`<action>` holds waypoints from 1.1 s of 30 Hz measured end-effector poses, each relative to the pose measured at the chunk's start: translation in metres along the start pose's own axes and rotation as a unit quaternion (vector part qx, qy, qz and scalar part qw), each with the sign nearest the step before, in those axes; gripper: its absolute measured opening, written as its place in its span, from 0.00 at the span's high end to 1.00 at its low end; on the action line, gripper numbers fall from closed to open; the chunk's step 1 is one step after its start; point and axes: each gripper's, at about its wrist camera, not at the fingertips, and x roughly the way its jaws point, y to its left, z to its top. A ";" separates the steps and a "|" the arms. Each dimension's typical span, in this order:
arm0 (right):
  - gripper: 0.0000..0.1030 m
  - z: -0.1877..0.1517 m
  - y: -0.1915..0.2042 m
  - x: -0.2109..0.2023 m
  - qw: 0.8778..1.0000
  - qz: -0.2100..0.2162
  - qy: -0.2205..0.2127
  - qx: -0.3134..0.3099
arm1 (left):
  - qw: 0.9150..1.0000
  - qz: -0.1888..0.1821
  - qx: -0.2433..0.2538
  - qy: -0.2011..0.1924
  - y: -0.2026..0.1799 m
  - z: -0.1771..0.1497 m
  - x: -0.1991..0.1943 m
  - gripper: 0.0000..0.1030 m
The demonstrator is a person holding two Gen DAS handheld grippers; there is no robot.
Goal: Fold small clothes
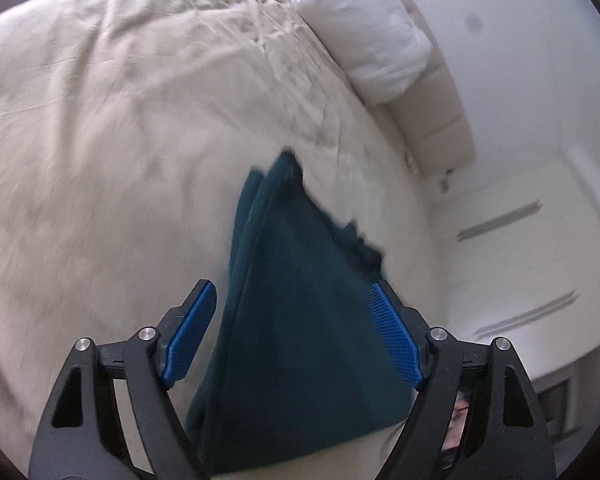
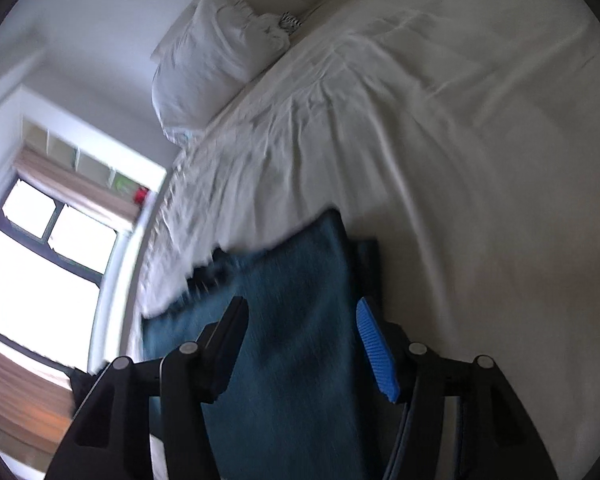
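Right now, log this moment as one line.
garment: teal cloth folded on bed | left gripper: open, astride cloth | right gripper: open, over cloth | pillow: at headboard

No readable text, label, brand, number or sign in either view; both pictures motion-blurred.

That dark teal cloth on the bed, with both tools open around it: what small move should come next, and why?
Probably draw both tools back and clear of the teal cloth. The left tool and right tool stand open with the cloth between their pads, apparently ungripped, and it seems already doubled over on the bedspread. The frames are blurred, so that is a guess.
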 end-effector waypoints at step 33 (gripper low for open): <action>0.87 -0.091 0.001 -0.021 0.995 -0.085 0.028 -0.054 | 0.985 0.114 0.129 0.023 -0.005 -0.068 -0.006 0.90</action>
